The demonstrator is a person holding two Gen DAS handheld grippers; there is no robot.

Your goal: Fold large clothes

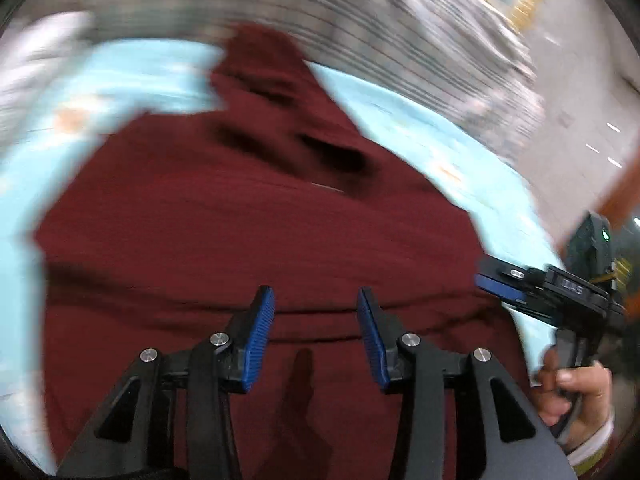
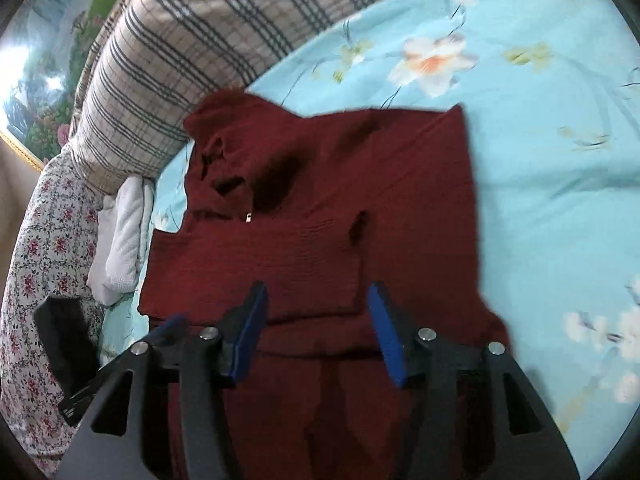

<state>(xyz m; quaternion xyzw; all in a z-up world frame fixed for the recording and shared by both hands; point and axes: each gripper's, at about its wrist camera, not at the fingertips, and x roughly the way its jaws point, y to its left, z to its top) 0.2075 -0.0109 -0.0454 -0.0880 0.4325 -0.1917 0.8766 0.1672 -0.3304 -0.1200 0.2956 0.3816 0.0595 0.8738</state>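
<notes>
Partly folded: maroon sweater [image 2: 320, 220] on the bed [image 2: 540, 160], side folded in.
Both left gripper [image 1: 316, 340] and right gripper [image 2: 318, 332] jaws gape wide, holding nothing; further folds left.

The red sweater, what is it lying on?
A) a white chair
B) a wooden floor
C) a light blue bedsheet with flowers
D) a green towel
C: the red sweater lies spread on a light blue bedsheet printed with pale flowers, beside a checked pillow.
</notes>
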